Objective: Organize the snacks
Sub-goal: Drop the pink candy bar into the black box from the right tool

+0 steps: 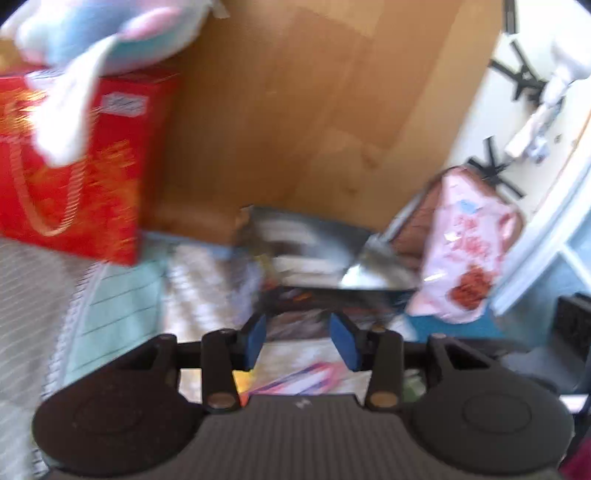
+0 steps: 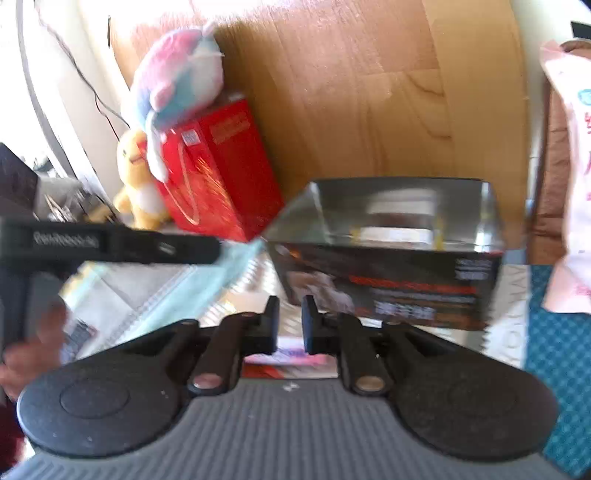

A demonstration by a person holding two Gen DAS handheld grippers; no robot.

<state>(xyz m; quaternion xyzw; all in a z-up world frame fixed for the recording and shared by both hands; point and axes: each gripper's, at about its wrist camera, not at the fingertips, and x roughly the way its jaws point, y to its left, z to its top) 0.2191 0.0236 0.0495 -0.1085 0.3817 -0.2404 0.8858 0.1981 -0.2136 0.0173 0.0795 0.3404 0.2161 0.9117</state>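
My left gripper (image 1: pixel 300 339) points at a black snack box (image 1: pixel 314 243) with a shiny top. Its blue pads stand apart, and a white snack packet (image 1: pixel 295 369) with pink stripes fills the gap and hangs beneath. A pink snack bag (image 1: pixel 465 251) leans at the right. In the right wrist view my right gripper (image 2: pixel 290 325) is just in front of the same black box (image 2: pixel 388 266). Its fingers are a narrow gap apart over a pink, white and red packet (image 2: pixel 288 360). Blur hides whether they press on it.
A red gift box (image 1: pixel 74 166) stands at the left with a pastel plush toy (image 1: pixel 110 33) on top, and a yellow plush (image 2: pixel 136 181) beside it. A brown cardboard wall (image 1: pixel 295 110) closes the back. A hand (image 2: pixel 26 354) holds the left gripper's black body (image 2: pixel 110 243).
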